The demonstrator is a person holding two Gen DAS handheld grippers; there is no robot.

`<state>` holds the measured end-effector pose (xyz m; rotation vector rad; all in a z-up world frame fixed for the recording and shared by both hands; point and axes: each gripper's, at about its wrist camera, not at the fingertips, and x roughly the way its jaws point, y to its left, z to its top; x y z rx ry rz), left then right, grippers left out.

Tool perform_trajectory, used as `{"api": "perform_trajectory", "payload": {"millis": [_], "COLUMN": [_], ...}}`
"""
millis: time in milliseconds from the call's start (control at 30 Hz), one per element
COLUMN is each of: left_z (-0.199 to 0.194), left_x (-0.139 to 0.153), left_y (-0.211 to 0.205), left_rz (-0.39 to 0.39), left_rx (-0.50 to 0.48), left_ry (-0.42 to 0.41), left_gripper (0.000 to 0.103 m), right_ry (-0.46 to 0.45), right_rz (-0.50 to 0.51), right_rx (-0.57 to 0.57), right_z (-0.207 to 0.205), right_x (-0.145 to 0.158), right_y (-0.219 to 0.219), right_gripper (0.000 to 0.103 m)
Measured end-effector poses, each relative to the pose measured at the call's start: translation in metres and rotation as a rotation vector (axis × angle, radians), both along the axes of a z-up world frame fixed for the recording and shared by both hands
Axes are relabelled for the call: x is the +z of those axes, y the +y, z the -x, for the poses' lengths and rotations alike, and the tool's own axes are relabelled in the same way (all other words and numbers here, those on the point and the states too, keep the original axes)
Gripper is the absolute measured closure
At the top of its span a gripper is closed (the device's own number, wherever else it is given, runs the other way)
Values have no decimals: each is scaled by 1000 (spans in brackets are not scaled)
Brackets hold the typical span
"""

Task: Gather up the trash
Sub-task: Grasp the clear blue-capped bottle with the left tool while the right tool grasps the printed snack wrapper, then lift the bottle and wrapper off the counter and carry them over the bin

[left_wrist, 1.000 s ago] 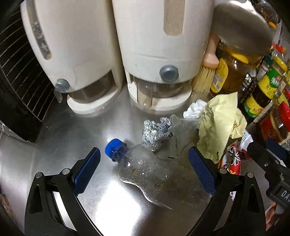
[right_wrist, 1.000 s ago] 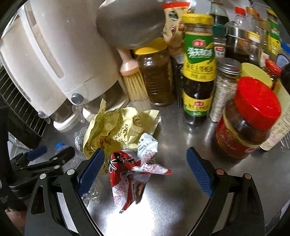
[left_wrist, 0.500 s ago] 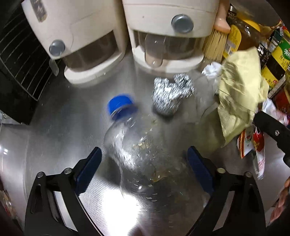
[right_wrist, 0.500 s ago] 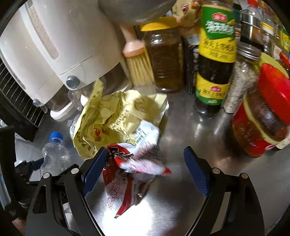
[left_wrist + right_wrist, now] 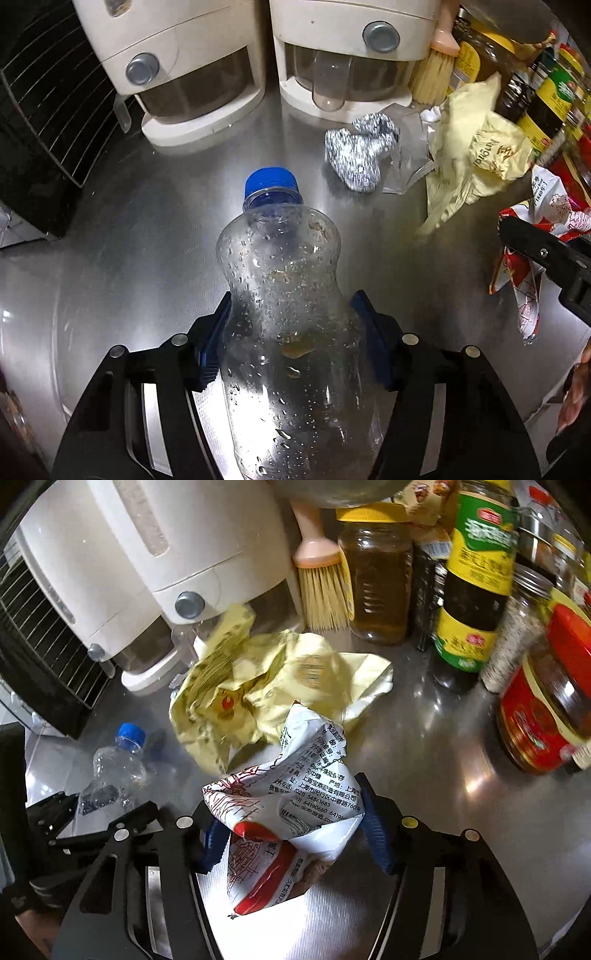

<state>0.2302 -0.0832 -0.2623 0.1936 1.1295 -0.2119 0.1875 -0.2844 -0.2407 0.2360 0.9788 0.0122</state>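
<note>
Clear plastic bottle [image 5: 288,332], its base cut off, holds only droplets; my left gripper [image 5: 290,334] has just closed onto it, my right gripper [image 5: 288,819] onto the red-white wrapper [image 5: 291,812].

Brushed steel counter [image 5: 140,236], crowded along the back, littered in front.

At the rear, two cream dispensers [image 5: 192,62] side by side, a wire rack [image 5: 48,110] to their left, a pale-bristled brush [image 5: 323,590] to their right. Further right, jars and bottles packed close: a yellow-lidded jar [image 5: 376,587], a green-labelled dark bottle [image 5: 476,590], a red-lidded jar [image 5: 543,709]. On the open metal, a clear plastic bottle [image 5: 288,314] with blue cap, a crumpled foil ball [image 5: 358,151] beyond it, clear plastic film [image 5: 410,147] just beside the foil, then a crumpled yellow wrapper [image 5: 266,686] and a red-and-white packet [image 5: 295,812] touching its near edge.
</note>
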Motion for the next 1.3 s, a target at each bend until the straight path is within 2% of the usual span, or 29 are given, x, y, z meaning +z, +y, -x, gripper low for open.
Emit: {"api": "perform_trajectory", "payload": {"millis": [367, 800, 1033, 1300], "left_z": [49, 153, 201, 223], "left_x": [11, 30, 10, -41], "left_y": [19, 46, 62, 63], "left_rz": [54, 75, 87, 85], "left_rx": [-24, -77, -84, -107], "left_ry": [-32, -99, -79, 19], "left_gripper": [43, 43, 43, 43], "right_ry": [-12, -32, 1, 115], "right_rz": [-8, -49, -63, -61], "right_rx": [-24, 37, 58, 45], "right_z": [60, 154, 193, 217], "right_x": [13, 17, 2, -52], "right_y": [-1, 30, 47, 52], "right_gripper": [43, 43, 43, 43]}}
